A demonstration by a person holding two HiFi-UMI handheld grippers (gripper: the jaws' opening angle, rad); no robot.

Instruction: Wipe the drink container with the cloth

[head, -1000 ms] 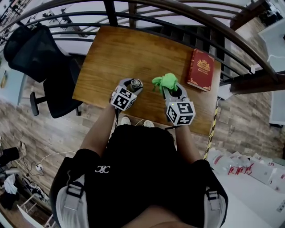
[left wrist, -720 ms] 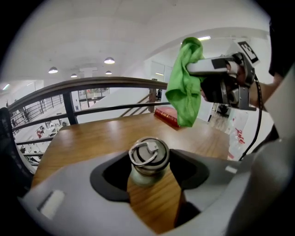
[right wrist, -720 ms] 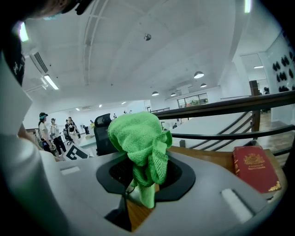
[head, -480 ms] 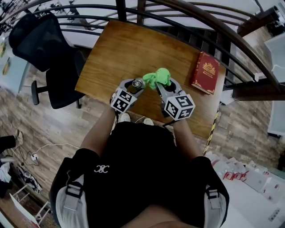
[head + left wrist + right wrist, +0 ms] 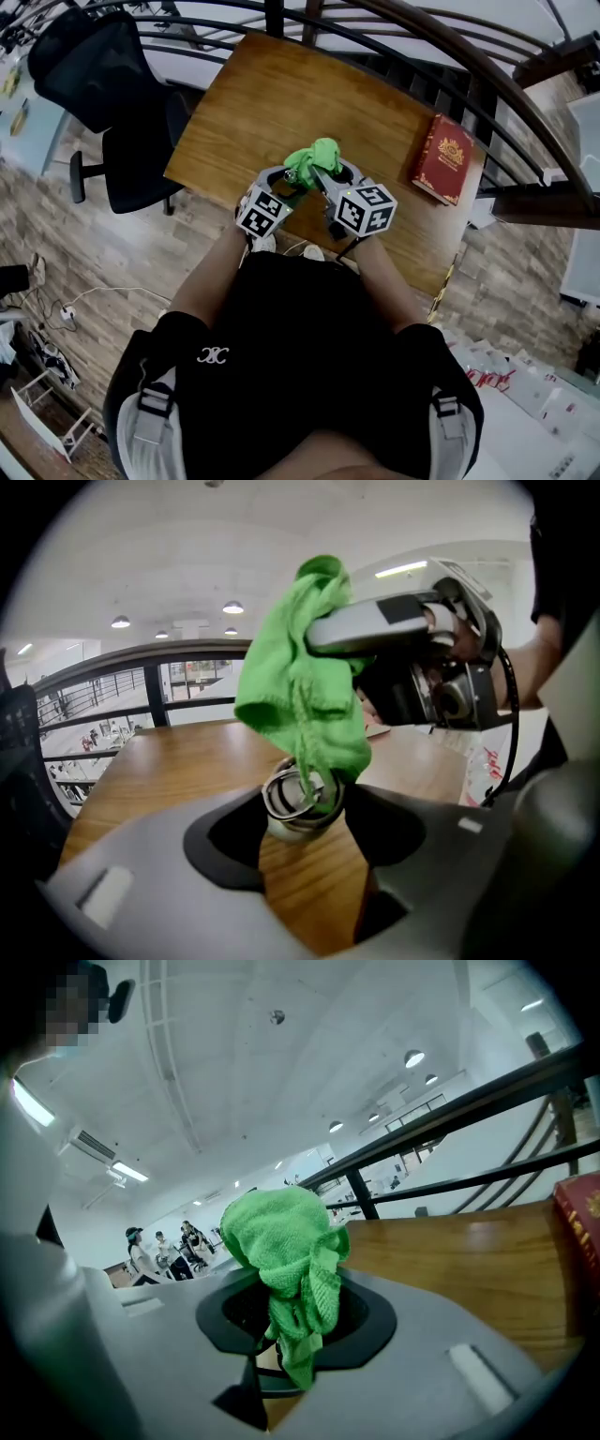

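Fingers: left gripper (image 5: 305, 810) clamps drink container (image 5: 284, 825); right gripper (image 5: 292, 1337) pinches cloth (image 5: 279, 1237) against container's mouth.

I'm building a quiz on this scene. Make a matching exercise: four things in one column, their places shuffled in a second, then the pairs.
1. cloth
2. drink container
3. book
4. chair

a. by the table's right edge
b. clamped in the left gripper
c. on the floor, left of the table
d. clamped in the right gripper

Pairs: 1-d, 2-b, 3-a, 4-c
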